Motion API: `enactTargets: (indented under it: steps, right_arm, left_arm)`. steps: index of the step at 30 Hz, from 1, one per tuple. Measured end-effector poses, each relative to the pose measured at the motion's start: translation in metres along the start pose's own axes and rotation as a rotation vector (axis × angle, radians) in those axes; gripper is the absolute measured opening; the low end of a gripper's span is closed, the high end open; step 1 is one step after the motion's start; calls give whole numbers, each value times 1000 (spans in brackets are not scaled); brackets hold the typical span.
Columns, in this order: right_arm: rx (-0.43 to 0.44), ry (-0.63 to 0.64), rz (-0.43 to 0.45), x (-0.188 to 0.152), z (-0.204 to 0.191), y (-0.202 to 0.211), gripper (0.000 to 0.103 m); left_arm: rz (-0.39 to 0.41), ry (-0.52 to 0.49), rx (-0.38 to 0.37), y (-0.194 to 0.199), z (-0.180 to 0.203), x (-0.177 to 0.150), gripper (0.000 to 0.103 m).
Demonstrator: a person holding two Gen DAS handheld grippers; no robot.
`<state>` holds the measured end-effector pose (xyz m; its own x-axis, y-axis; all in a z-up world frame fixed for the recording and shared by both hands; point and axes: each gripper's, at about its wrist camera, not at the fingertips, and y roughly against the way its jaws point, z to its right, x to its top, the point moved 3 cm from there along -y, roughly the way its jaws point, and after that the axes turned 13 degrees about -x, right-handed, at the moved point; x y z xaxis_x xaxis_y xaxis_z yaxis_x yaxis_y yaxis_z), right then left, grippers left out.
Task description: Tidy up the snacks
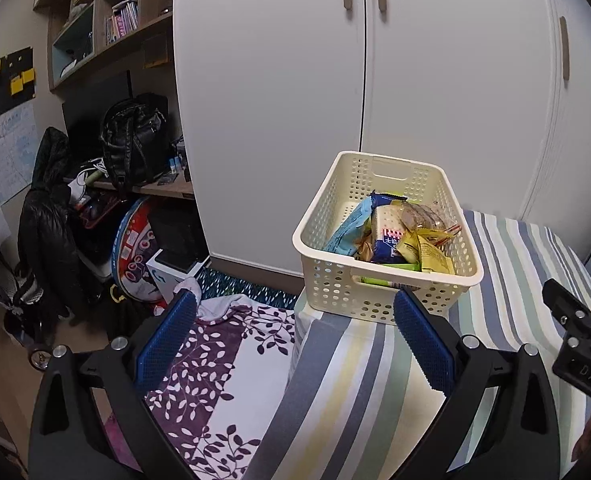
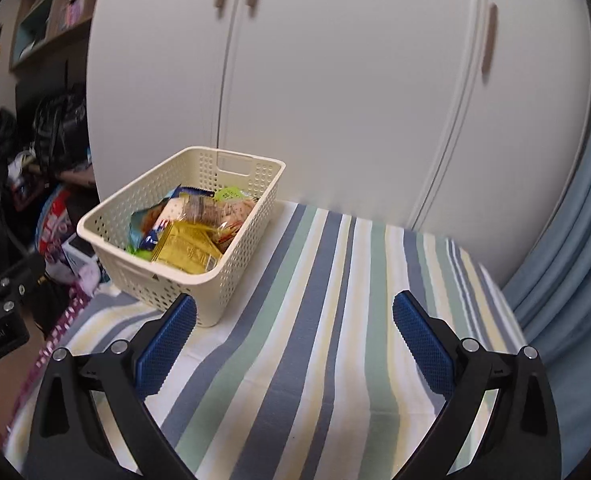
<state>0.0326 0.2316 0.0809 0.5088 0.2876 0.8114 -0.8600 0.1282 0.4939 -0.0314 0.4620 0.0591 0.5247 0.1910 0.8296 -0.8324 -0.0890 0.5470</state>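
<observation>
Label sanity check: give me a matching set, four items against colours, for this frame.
Items:
1. basket
2. tongs pads
3. backpack
4. wardrobe

Colours:
A. black
B. white
C. cream
D. blue

Pairs: 1-C, 2-D, 3-A, 4-B
</observation>
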Motion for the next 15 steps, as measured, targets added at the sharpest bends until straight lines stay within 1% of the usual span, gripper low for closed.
enactTargets:
  steps: [1,3,6,9,15]
  right_arm:
    - [3,8,10,-1,-1,3,98]
    - [24,-5,60,0,-1,14,98]
    - [57,-53,102,2,3,26,98]
    - [57,-75,107,5,1,30,98]
    - [101,-35,75,4,-14,22,98]
  left_arm:
    - [3,-4,-1,2,2,-1,100]
    - [11,-17,-3,8,6,-3,100]
    - [23,-38,27,11,8,-3,100]
    - [25,-48,48,13,7,-5,100]
    - [15,-68,64,11,3,-7,100]
